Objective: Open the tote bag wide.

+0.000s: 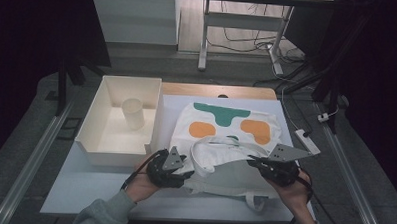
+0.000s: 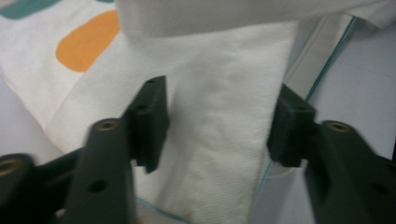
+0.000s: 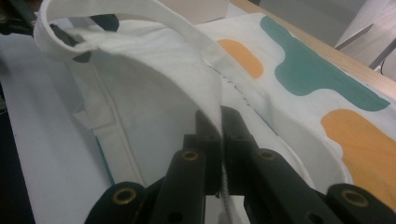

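A: What do we have at the table's left edge?
B: A tray with a cup.
A: And our left gripper?
B: Jaws spread, bag cloth between them, not pinched.
A: The bag?
B: Flat, mid-table, toward the right edge.
A: Right gripper?
B: Pressed together on the bag's handle.

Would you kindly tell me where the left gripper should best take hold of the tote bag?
Probably the bag's near-left opening edge, the cloth band already between the open left gripper. Come in from the person's side, level with the table: the right gripper is shut on the rim and lifts it, so the cloth stands clear.
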`<state>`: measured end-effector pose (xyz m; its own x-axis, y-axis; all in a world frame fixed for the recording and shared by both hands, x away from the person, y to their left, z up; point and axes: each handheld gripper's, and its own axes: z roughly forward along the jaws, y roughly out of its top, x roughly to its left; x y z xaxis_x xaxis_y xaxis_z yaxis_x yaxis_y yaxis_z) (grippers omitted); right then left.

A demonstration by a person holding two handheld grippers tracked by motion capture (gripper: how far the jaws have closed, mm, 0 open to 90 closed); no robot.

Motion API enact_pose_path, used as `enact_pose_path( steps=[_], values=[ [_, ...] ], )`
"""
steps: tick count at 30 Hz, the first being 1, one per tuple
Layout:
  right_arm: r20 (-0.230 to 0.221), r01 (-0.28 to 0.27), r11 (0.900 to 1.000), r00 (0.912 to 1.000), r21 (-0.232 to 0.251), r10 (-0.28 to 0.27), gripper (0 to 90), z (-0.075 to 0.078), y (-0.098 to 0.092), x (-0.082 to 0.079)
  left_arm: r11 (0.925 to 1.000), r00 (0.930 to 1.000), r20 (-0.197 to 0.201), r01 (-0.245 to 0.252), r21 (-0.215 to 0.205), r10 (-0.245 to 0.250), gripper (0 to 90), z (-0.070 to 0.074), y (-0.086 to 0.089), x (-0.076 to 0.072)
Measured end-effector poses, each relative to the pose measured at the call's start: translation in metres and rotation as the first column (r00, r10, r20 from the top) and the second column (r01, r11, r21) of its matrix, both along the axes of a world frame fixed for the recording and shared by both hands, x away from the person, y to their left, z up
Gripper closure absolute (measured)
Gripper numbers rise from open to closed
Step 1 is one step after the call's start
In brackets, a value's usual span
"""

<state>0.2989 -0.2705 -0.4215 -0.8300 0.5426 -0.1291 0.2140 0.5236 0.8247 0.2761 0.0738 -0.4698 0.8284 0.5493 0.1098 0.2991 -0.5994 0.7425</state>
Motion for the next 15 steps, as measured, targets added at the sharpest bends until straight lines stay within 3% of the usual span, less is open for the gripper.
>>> enact_pose_path(
  steps=[6,10,15],
  values=[
    [-0.008,-0.009,1.0,0.9999,-0.011,0.008,87.9,-0.0041,0.003,0.001,0.9995,0.9997,-0.026,0.004,-0.03,-0.005,77.8,0.0008,0.0053,0.0039],
    [-0.007,-0.017,1.0,0.9998,-0.022,0.017,87.9,-0.0057,0.0056,0.0003,0.9997,0.9994,-0.036,-0.002,-0.023,0.001,85.8,0.0001,0.006,0.0055],
    [-0.018,-0.02,1.0,0.9996,-0.012,0.02,87.9,-0.0074,0.0052,0.0005,0.9994,0.9993,-0.038,-0.002,-0.034,0.001,86.6,0.0009,0.0077,0.0057]
  ],
)
